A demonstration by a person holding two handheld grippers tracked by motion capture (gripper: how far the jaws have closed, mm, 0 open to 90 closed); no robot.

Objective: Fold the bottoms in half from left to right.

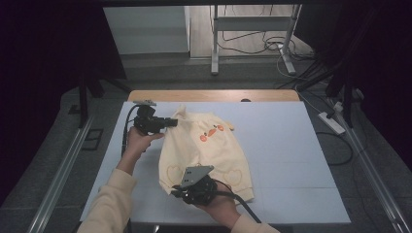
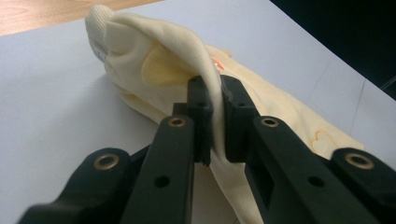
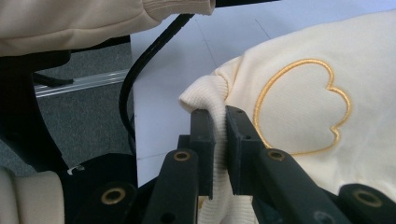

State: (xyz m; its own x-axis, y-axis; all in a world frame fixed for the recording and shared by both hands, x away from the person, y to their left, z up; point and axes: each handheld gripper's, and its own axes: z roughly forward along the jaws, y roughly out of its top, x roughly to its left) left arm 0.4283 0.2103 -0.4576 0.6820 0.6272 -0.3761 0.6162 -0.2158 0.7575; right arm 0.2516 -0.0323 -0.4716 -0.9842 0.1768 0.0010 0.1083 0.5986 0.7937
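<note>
A pale yellow garment (image 1: 206,153) lies on the white table (image 1: 291,160), its long axis running away from the person. The left gripper (image 1: 167,122) pinches its far edge; the right gripper (image 1: 177,192) pinches its ribbed near hem. Both are clamped on cloth.

We see a table (image 1: 291,141) under a pale blue-white sheet, its wooden edge (image 1: 214,95) bare along the far side. Around it lies grey carpet (image 1: 58,145), with metal rails (image 1: 58,170) near left and right. Farther off, a metal stand (image 1: 214,43) rises among loose cables (image 1: 262,46). A white power strip (image 1: 332,123) rests at right. Dark curtains (image 1: 43,58) close both sides.
</note>
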